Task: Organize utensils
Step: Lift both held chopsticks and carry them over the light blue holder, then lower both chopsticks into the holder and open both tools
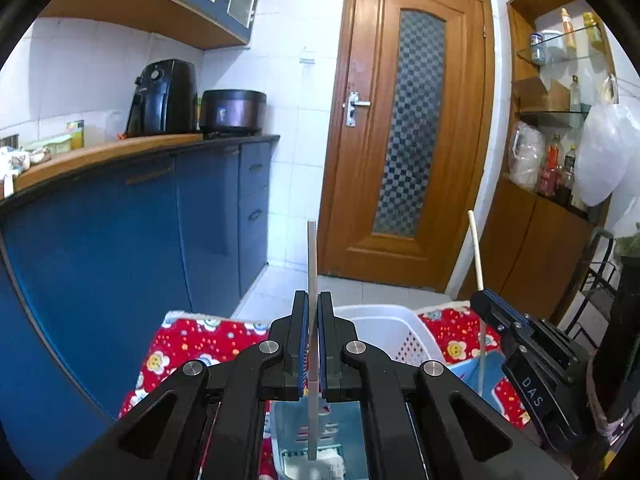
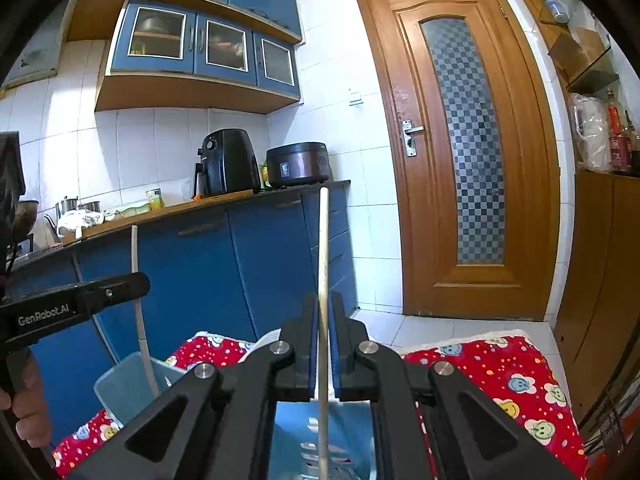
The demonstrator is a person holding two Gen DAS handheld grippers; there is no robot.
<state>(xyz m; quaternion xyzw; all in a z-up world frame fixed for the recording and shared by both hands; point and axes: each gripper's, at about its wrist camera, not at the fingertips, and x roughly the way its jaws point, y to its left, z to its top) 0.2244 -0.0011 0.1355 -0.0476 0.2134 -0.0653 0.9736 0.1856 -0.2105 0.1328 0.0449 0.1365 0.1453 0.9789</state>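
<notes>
left gripper [image 1: 313, 308] jaws pinch a chopstick [image 1: 312, 256] upright | right gripper [image 2: 324, 312] jaws pinch another chopstick [image 2: 323, 248] | both above blue bin [image 2: 120, 388], apparently | risk: stick pivots in the thin pinch, misses bin, hits white basket [image 1: 384, 328]

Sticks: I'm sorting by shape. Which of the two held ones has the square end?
The stick in the left gripper, left gripper: pale grey, flat square top. The stick in the right gripper, right gripper, is yellowish with a rounded top.
</notes>
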